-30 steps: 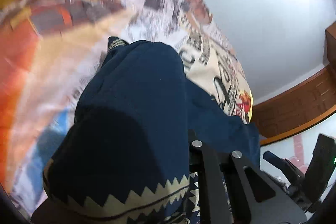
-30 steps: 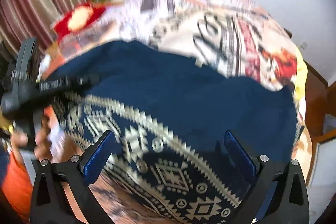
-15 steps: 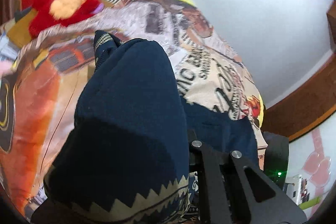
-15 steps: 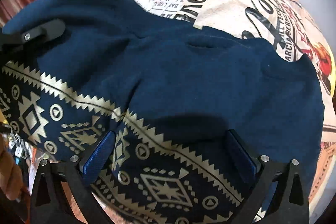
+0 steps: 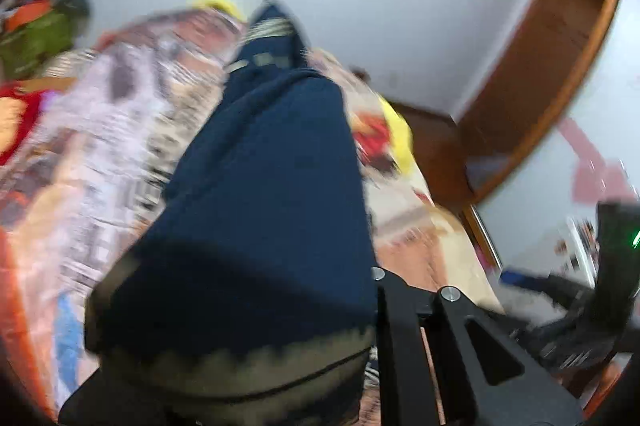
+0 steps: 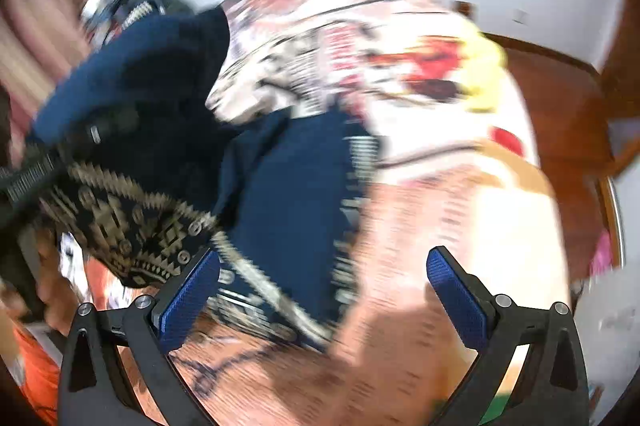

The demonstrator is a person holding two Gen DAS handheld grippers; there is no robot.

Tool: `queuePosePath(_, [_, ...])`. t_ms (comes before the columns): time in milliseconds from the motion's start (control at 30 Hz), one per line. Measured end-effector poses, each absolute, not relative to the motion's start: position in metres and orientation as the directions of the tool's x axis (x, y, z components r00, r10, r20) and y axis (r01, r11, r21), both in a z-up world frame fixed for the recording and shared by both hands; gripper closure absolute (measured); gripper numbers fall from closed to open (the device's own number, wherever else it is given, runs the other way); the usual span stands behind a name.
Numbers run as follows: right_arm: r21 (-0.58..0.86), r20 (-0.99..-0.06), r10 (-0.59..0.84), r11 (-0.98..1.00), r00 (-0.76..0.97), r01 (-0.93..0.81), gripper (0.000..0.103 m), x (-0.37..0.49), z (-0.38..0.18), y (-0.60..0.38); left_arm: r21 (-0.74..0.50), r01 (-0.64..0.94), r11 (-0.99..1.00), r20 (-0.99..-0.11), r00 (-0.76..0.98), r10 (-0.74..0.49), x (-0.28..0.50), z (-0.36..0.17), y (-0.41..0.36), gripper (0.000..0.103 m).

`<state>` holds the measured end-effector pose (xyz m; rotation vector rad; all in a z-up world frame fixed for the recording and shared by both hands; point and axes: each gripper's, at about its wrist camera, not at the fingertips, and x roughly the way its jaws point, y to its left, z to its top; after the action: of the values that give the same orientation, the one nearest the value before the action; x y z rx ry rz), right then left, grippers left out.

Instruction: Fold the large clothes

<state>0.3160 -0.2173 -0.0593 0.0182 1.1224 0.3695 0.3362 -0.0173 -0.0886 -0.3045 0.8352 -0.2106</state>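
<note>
A large navy garment [image 5: 264,210] with a cream zigzag pattern band hangs over my left gripper [image 5: 360,338], which is shut on its patterned edge and holds it lifted above the bed. In the right wrist view the same garment [image 6: 288,194] drapes from the left gripper [image 6: 60,154] at the left down onto the bed. My right gripper [image 6: 322,290] is open and empty, its blue pads [image 6: 454,296] wide apart, just above the garment's lower patterned edge. Both views are motion-blurred.
The bed is covered with a printed newspaper-style sheet [image 6: 400,74] in white, orange and red. A red plush toy [image 5: 16,122] and a green object [image 5: 36,42] lie at the far left. A wooden bed frame and door frame [image 5: 552,66] stand at the right.
The left gripper has swung the garment up and to the right. The right gripper has pulled back off the garment's body to its lower right edge, still open.
</note>
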Motion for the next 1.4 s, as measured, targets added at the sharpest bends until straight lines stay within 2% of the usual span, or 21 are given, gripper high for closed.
queuePosePath(133, [0.254,-0.857,0.3,0.953,0.418,-0.163,0.0,0.304,-0.05,-0.267,-0.346,0.146,0.927,-0.797,0.476,-0.373,0.344,-0.137,-0.063,0.091])
queuePosePath(267, [0.282,-0.852,0.302,0.953,0.427,-0.111,0.0,0.296,-0.05,-0.295,-0.209,0.228,0.951,-0.835,0.465,-0.295,0.33,-0.151,-0.083,0.088])
queuePosePath(367, [0.293,-0.854,0.309,0.951,0.419,-0.104,0.0,0.294,-0.055,-0.301,-0.24,0.27,0.932,-0.83,0.441,-0.342,0.319,-0.142,-0.08,0.065])
queuePosePath(400, [0.295,-0.854,0.311,0.95,0.417,-0.104,0.0,0.294,-0.056,-0.3,-0.277,0.282,0.918,-0.824,0.421,-0.378,0.315,-0.138,-0.076,0.052])
queuePosePath(433, [0.299,-0.854,0.315,0.948,0.415,-0.105,0.0,0.294,-0.058,-0.301,-0.304,0.292,0.907,-0.818,0.408,-0.406,0.312,-0.135,-0.076,0.043])
queuePosePath(467, [0.302,-0.852,0.32,0.947,0.414,-0.109,0.0,0.294,-0.058,-0.301,-0.333,0.302,0.893,-0.808,0.397,-0.435,0.307,-0.131,-0.072,0.042])
queuePosePath(700, [0.331,-0.822,0.37,0.929,0.432,-0.167,0.0,0.297,-0.042,-0.282,-0.359,0.299,0.884,-0.77,0.441,-0.461,0.274,-0.092,-0.039,0.039])
queuePosePath(867, [0.33,-0.812,0.402,0.914,0.423,-0.235,0.0,0.309,-0.033,-0.245,-0.306,0.236,0.922,-0.747,0.542,-0.386,0.262,-0.072,0.006,0.032])
queuePosePath(1033, [0.333,-0.813,0.437,0.891,0.385,-0.308,0.0,0.316,-0.037,-0.201,-0.258,0.151,0.954,-0.794,0.529,-0.298,0.274,-0.098,0.036,0.032])
queuePosePath(1233, [0.258,-0.889,0.349,0.917,0.296,-0.304,0.0,0.329,-0.088,-0.177,-0.295,0.142,0.945,-0.834,0.444,-0.327,0.277,-0.145,0.039,0.029])
queuePosePath(1400, [0.252,-0.937,0.297,0.939,0.186,-0.233,0.0,0.329,-0.142,-0.203,-0.295,0.163,0.942,-0.835,0.435,-0.337,0.274,-0.156,0.031,0.024])
